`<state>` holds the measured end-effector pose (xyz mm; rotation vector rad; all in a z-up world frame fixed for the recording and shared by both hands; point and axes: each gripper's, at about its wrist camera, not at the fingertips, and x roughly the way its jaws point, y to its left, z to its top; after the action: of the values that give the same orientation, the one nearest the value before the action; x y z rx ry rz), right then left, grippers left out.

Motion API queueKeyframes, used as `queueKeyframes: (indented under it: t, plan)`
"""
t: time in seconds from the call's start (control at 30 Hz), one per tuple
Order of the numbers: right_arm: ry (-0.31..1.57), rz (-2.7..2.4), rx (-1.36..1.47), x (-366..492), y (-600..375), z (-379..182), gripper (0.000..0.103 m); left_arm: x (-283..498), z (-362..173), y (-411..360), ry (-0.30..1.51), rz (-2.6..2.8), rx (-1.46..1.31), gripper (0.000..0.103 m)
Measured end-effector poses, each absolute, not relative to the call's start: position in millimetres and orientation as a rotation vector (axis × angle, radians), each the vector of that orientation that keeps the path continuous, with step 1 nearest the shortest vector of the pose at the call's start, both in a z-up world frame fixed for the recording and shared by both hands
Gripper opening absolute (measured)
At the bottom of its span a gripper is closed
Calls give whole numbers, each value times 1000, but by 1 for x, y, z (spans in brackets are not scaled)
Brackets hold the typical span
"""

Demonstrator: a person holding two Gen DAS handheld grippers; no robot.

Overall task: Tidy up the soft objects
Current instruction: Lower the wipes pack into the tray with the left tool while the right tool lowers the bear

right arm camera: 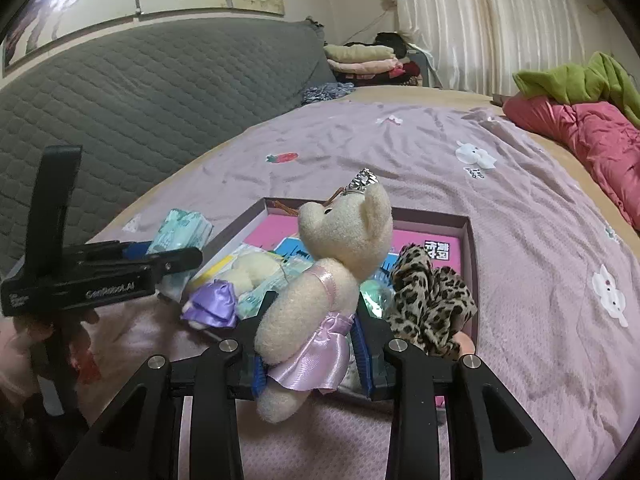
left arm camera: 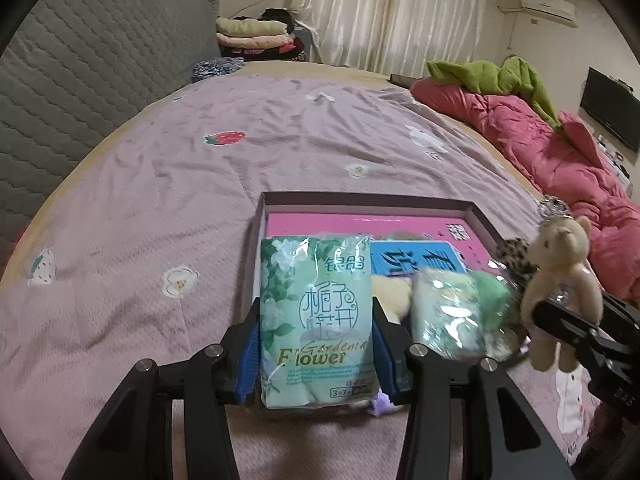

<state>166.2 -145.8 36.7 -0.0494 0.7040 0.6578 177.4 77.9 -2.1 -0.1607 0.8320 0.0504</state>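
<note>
My left gripper is shut on a green tissue pack marked "Gardenia Flower", held upright above the near left edge of a shallow box with a pink floor. My right gripper is shut on a cream teddy bear in a lilac skirt with a silver crown, held above the box's near edge. In the box lie a second tissue pack, a cream plush, a purple bow and a leopard-print cloth. The left gripper also shows in the right wrist view.
The box sits on a bed with a lilac patterned sheet. A grey quilted headboard is at the left. A red duvet with a green garment lies along the right side. Folded clothes are stacked beyond the bed.
</note>
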Motion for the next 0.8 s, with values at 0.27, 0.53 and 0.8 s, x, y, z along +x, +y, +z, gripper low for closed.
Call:
queueKeyframes:
  t: [0.27, 0.53, 0.8]
  plan:
    - [711, 664, -66, 179, -141, 32, 35, 193, -8, 86, 833, 56, -175, 48]
    - [699, 667, -75, 184, -138, 32, 35, 202, -11, 90, 834, 61, -177, 48]
    - [773, 707, -48, 192, -133, 18, 36, 209, -23, 87, 873, 63, -165, 48]
